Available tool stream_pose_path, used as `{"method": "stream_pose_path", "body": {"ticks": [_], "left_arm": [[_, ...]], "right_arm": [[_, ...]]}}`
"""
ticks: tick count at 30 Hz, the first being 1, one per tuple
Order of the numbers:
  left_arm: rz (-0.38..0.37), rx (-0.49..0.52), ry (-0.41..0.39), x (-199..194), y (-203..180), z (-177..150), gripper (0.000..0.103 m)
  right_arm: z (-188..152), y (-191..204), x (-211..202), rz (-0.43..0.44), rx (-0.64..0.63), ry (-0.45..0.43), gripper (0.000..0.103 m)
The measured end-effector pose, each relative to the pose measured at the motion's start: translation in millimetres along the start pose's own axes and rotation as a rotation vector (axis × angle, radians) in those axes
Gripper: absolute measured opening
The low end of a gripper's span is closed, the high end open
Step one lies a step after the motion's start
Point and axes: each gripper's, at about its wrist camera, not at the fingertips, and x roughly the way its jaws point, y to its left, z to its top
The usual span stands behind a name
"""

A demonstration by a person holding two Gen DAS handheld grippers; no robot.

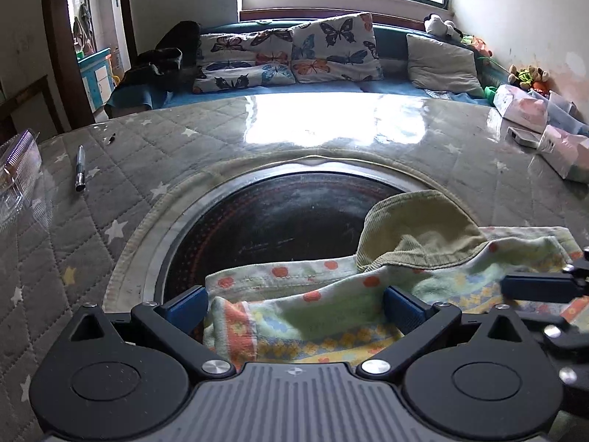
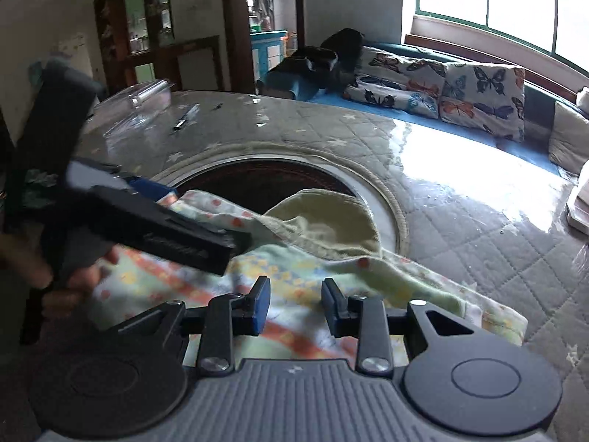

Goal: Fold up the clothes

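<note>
Grey quilted desk (image 1: 121, 169) carries our soft pastel patterned garment (image 1: 316, 316), bunched between our wide-open left fingers (image 1: 294, 307); our right fingers (image 2: 296, 305) hover narrowly parted above it, gripping nothing. Closing now risks pinching several layers together.
</note>
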Motion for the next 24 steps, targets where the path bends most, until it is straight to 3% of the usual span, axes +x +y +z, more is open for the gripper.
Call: {"method": "stream_pose_path", "body": {"ticks": [10, 18, 24], "left_arm": [[0.030, 0.022, -0.037, -15, -2, -11, 0.103], [-0.013, 0.039, -0.099, -60, -9, -41, 0.103], [-0.002, 0.055, -0.107, -67, -15, -68, 0.103]], "right_arm": [[-29, 32, -27, -0.017, -0.093, -0.025, 0.031], [-38, 39, -38, -0.008, -0.064, -0.057, 0.031], [-48, 39, -38, -0.017, -0.029, -0.063, 0.032]]}}
